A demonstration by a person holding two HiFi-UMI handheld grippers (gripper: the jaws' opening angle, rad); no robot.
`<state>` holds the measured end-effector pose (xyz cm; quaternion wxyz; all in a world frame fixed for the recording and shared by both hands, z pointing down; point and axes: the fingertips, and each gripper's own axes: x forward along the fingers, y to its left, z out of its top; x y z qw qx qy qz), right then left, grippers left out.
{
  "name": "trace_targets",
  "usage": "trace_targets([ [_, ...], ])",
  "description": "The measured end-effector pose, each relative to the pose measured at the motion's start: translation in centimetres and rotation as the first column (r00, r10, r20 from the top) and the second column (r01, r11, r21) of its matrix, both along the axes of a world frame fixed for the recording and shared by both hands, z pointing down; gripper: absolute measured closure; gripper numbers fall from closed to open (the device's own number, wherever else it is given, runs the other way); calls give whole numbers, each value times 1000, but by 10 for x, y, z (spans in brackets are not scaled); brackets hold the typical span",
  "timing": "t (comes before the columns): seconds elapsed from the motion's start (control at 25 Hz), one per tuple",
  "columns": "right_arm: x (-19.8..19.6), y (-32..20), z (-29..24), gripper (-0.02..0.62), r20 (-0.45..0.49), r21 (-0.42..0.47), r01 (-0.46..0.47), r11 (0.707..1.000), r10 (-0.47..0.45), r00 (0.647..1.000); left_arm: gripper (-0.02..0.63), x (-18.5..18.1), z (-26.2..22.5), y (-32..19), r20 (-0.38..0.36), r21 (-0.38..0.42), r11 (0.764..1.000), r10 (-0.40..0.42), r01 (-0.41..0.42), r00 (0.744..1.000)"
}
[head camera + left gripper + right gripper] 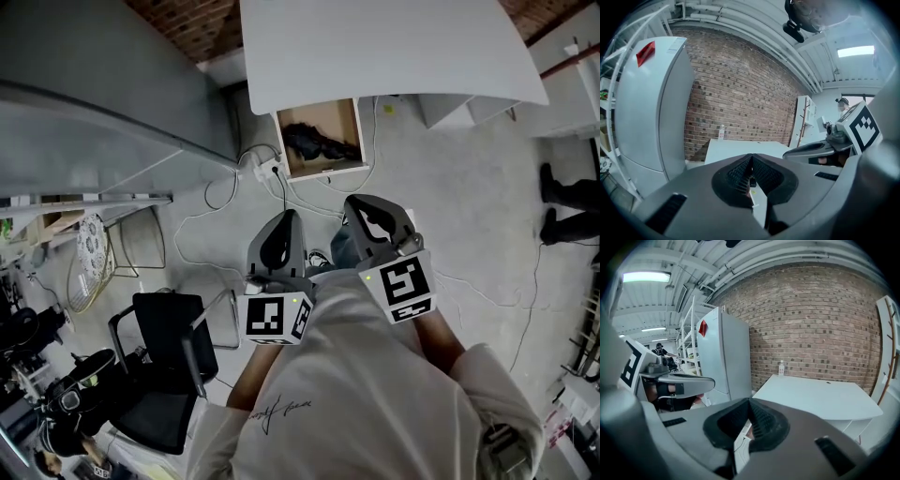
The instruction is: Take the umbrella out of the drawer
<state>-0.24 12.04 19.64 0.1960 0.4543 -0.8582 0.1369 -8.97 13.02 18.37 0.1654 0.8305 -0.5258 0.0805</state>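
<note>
Umbrella [319, 143] lies in the drawer [325, 170], long axis across its width. Your left gripper [288, 217] and right gripper [362, 202] are closed, empty, near the drawer.

The person wears a pale T-shirt [375, 403] with short sleeves and one small line of curly black writing [279, 410] on it. The left gripper [289, 217] and the right gripper [358, 202] are both made of smooth grey plastic, with round shells and a dark hole on top. Each one has a white cube [277, 319] at its back end with black square patterns (a bit like puzzle pictures). A tiny green light [294, 301] glows on each cube. In the left gripper view and the right gripper view, the grey jaws have black ribbed pads [736, 176] inside and dark slots [665, 213] in their sides.
</note>
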Motion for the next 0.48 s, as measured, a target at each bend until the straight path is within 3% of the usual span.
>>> trace_targets([
  [0.48, 29, -59, 16, 584, -16, 5, 137, 991, -137, 990, 589, 21, 2, -56, 16, 46, 989, -142, 141, 990],
])
